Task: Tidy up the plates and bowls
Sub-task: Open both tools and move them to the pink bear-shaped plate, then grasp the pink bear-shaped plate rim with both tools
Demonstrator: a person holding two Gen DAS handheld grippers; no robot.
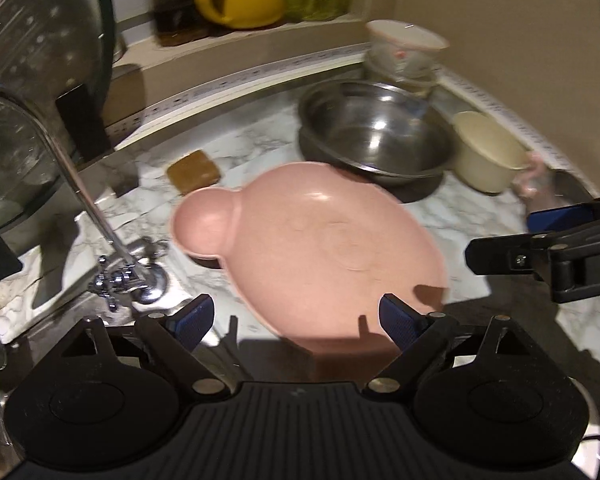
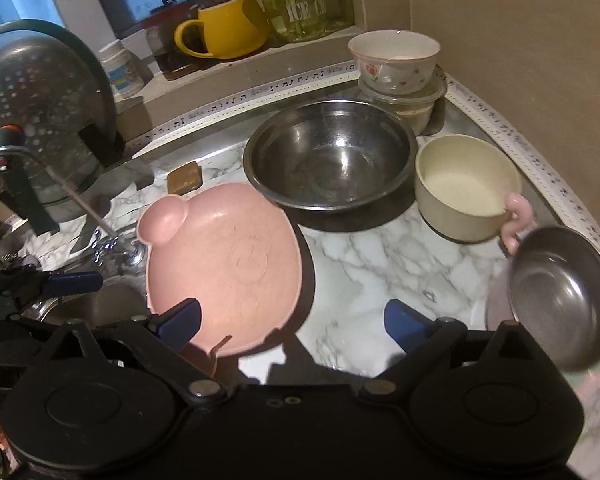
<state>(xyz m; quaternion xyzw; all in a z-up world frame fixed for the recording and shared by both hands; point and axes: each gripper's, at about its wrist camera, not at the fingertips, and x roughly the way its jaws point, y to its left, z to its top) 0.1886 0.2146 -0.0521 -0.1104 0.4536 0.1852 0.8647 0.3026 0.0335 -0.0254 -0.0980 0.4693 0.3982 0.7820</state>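
Hovering both grippers over the pink plate (image 1: 312, 248) on the table (image 2: 380, 256), left gripper (image 1: 296, 320) and right gripper (image 2: 292, 320) fingers spread wide, nothing held. Risks we see: the plate's near rim overhangs toward the sink and could tip; the right-hand fingers could clip the small steel bowl (image 2: 560, 300).

Two hand-held grippers point steeply downward, side by side. The left gripper (image 1: 296, 322) has its blue-padded fingers (image 1: 194, 318) spread wide, with nothing pressed between them. The right gripper (image 2: 292, 322) is likewise wide open, its fingers (image 2: 404, 322) gripping nothing. In the left view, the right gripper's black finger reaches in from the right edge.
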